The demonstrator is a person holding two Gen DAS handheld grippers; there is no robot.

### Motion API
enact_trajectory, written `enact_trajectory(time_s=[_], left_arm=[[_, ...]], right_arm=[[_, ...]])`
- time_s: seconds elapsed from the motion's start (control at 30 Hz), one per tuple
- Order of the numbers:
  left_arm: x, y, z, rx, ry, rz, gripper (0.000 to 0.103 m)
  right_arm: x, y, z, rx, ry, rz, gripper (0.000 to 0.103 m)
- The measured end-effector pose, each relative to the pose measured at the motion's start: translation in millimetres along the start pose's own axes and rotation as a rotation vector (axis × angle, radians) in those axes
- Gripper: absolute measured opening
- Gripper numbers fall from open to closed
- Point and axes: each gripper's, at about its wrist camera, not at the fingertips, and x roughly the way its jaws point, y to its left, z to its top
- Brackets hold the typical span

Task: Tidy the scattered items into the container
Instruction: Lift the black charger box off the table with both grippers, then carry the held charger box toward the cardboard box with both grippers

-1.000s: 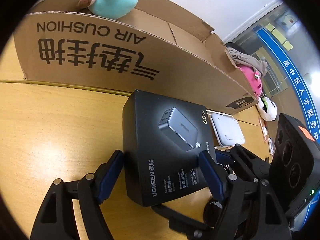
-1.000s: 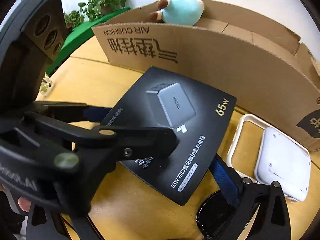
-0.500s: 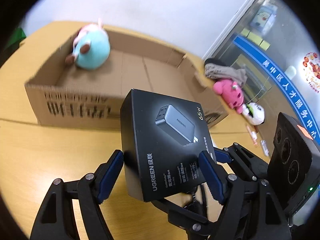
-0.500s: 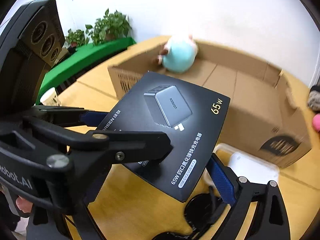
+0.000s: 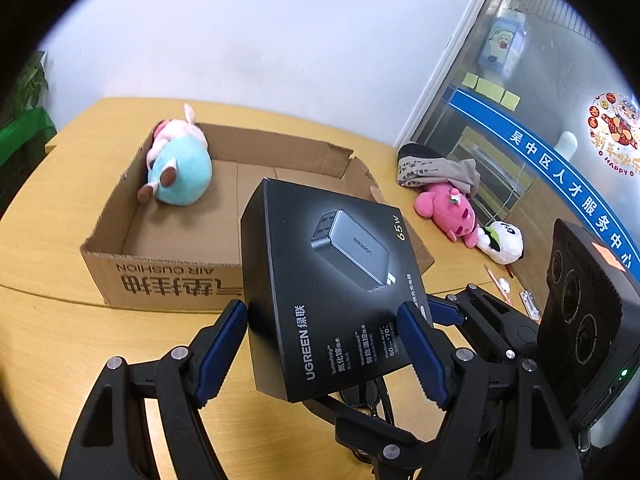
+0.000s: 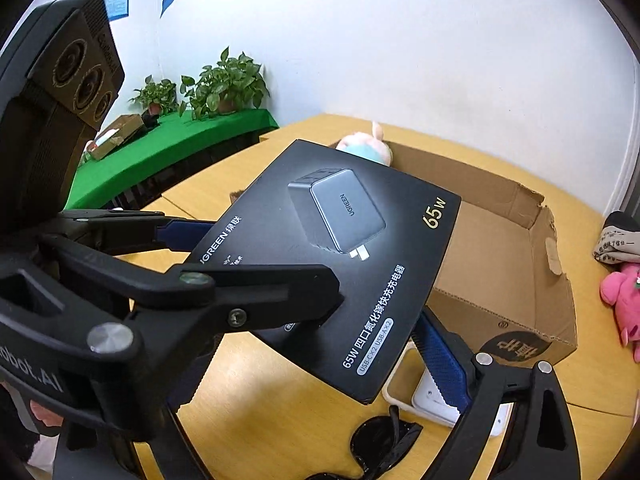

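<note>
My left gripper (image 5: 324, 344) is shut on a black UGREEN charger box (image 5: 328, 280) and holds it in the air in front of the open cardboard box (image 5: 180, 280). The cardboard box holds a teal and pink plush (image 5: 178, 174) in its far left corner. In the right wrist view the charger box (image 6: 340, 248) fills the middle, with the left gripper's finger (image 6: 256, 292) across it. My right gripper (image 6: 312, 360) sits at the box's near edge, its right pad (image 6: 440, 356) below the box's corner; whether it grips is unclear.
Black sunglasses (image 6: 380, 440) and a white flat device (image 6: 440, 404) lie on the wooden table (image 5: 60, 340) under the held box. A pink plush (image 5: 448, 208), a panda plush (image 5: 502, 242) and a grey cloth (image 5: 436, 168) lie right of the cardboard box. Plants (image 6: 220, 84) stand on a green ledge at left.
The charger box has been lifted off the table and raised well above it. Both grippers rose with it, so the cardboard box's inside now shows from above.
</note>
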Motion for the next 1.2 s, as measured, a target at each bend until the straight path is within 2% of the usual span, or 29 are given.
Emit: enact_trajectory(time_s=[0.27,0.4,0.63,1.2], left_arm=[[2,-4,13,0.017,-0.016,-0.006,0.077],[4,-7,21,0.046,-0.022,0.016,0.077],[6,-2,32,0.038,-0.039,0.020,0.077],[34,-6,57,0.092,-0.017,0.013,0.077]], right_arm=[[-3,-4,10,-0.007,-0.024,-0.014,0.096],[0,-11,15,0.003,-0.032,-0.007,0.096],[8,-17,32,-0.029,-0.037,-0.004,0.096],[20,-35,41,0.003,-0.037,-0.020,0.096]])
